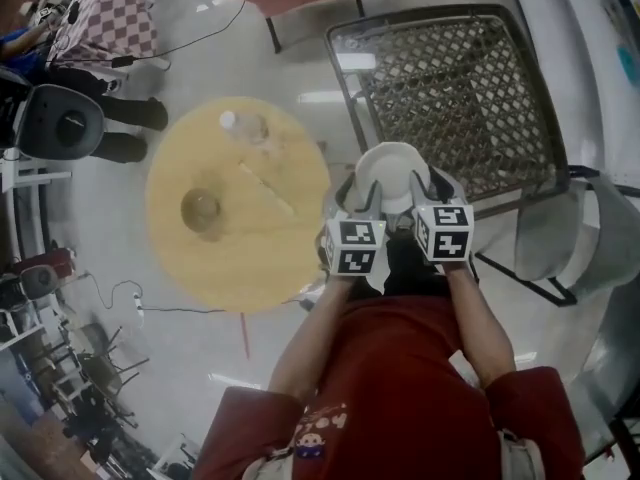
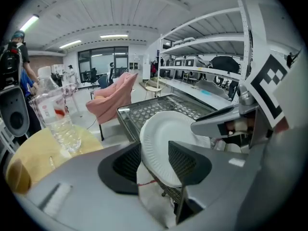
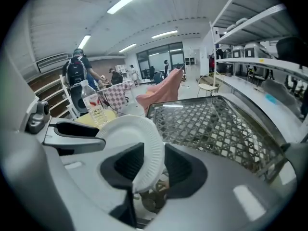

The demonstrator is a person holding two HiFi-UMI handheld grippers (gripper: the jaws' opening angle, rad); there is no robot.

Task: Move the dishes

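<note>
While tight between left gripper [image 2: 153,160] and right gripper [image 3: 148,165] jaws, white plate [image 1: 390,173].

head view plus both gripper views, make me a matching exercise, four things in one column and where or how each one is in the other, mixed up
Things
1. paper plate
2. water bottle
3. mesh rack
4. pink cloth

Places or states
a. standing on the round wooden table
b. draped over a dark-legged frame
c. gripped at its rim by the left gripper and the right gripper, off any surface
d. grey metal, lying beyond the plate

Pairs: 1-c, 2-a, 3-d, 4-b
</note>
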